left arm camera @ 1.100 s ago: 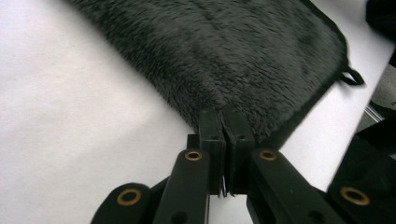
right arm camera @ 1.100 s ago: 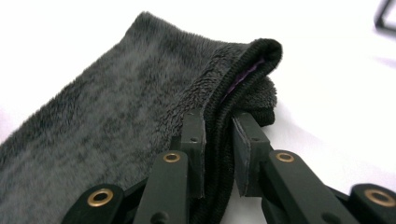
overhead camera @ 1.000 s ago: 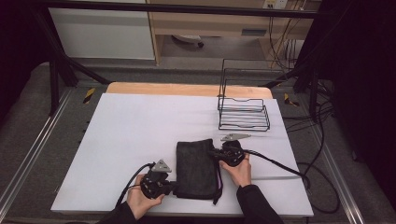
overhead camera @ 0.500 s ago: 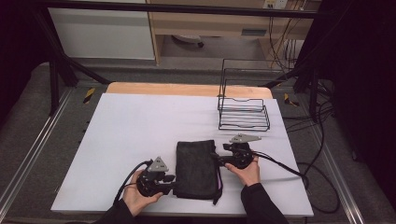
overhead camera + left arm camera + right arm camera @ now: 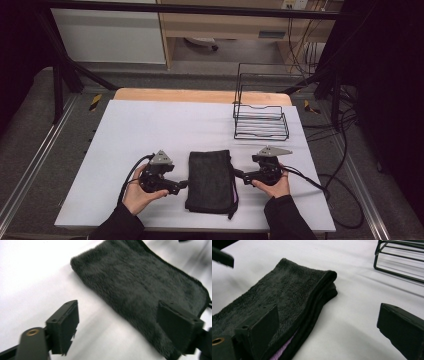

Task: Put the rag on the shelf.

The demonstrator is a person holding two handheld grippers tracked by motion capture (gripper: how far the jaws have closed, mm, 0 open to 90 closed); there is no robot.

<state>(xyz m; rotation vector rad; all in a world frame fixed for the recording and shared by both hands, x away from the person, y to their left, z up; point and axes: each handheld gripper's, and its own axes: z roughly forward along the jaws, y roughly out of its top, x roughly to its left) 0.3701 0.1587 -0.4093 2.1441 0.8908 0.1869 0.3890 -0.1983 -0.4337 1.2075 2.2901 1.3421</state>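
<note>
Looks like the folding step is wrapping up here. The folded dark towel [image 5: 211, 181] is lying flat near the front edge of the white table [image 5: 150, 125], between both hands. The left gripper [image 5: 181, 185] has just been opening its jaws, nothing between them now, and it's sitting just left of the towel. The right gripper [image 5: 239, 176], just right of it, has been opening too, also gripping nothing. Farther back on the right, the wire rack [image 5: 260, 117] is standing, so I'd guess the next move needs a fresh grab on the towel to carry it there.

the folded towel [image 5: 210, 181] looked like dark, plush terry cloth, fuzzy and matt, with a purple strip at one edge. the table [image 5: 150, 125] top was smooth, matt white. the rack [image 5: 261, 121] was thin black wire, faintly glossy.
</note>
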